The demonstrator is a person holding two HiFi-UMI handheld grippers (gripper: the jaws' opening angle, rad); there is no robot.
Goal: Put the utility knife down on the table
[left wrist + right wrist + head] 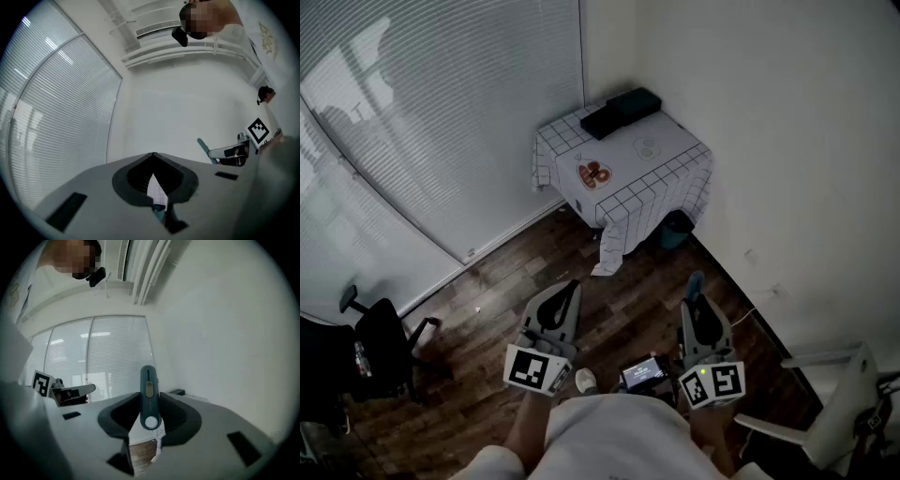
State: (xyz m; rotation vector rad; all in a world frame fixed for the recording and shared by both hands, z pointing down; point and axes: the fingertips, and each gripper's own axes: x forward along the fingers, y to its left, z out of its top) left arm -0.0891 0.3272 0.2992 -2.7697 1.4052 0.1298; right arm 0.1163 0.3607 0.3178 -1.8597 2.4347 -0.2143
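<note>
A teal utility knife (148, 385) stands upright between the jaws of my right gripper (150, 414), which is shut on it. In the head view the knife (695, 284) sticks out forward of the right gripper (700, 307), held level over the wooden floor. My left gripper (565, 292) is beside it, also level, its jaws shut with nothing in them (153, 157). The table (670, 155), under a white checked cloth, stands in the far corner, well ahead of both grippers. The left gripper view shows the knife (204, 146) off to its right.
Two black boxes (621, 111) and an orange-patterned item (594, 173) lie on the table. A teal bin (677, 230) sits under it. A black office chair (380, 347) is at left and a white chair (834, 394) at right. Window blinds (422, 122) line the left wall.
</note>
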